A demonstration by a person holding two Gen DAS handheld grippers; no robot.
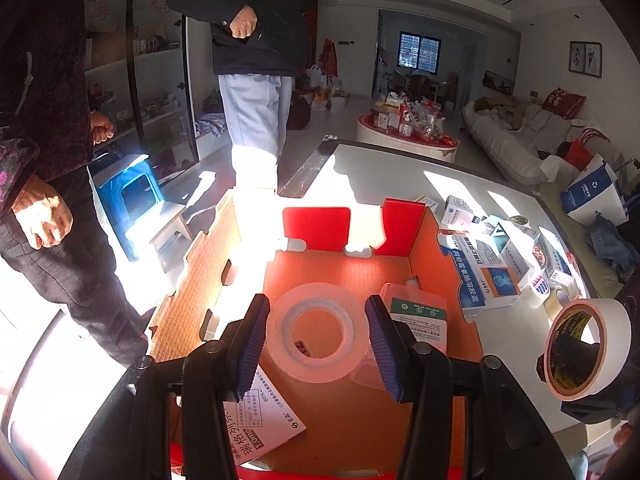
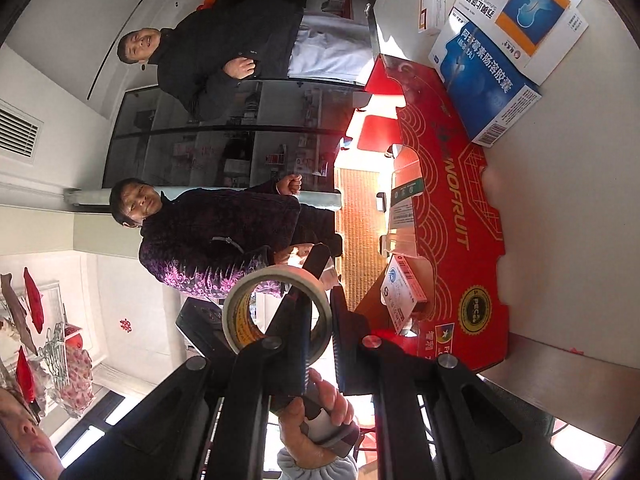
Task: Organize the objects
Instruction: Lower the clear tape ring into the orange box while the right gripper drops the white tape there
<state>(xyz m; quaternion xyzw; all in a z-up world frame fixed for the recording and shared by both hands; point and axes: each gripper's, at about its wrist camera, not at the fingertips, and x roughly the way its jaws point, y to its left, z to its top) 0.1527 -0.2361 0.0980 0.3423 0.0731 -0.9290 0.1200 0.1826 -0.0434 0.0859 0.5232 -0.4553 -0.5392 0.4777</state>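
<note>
The red cardboard box [image 1: 404, 236] is open at the top, and entry from above is unobstructed; its floor is partly taken by a clear tape roll [image 1: 316, 332] at the centre, a green-labelled packet [image 1: 416, 316] just right of that, and a white medicine box [image 1: 260, 420] at the near left corner, leaving bare floor toward the far wall. Right of the box, the table [image 1: 400, 172] is crowded with stacked medicine boxes [image 1: 484, 276] and tape rolls. Left of the box, two bystanders [image 1: 256, 40] stand close by.
</note>
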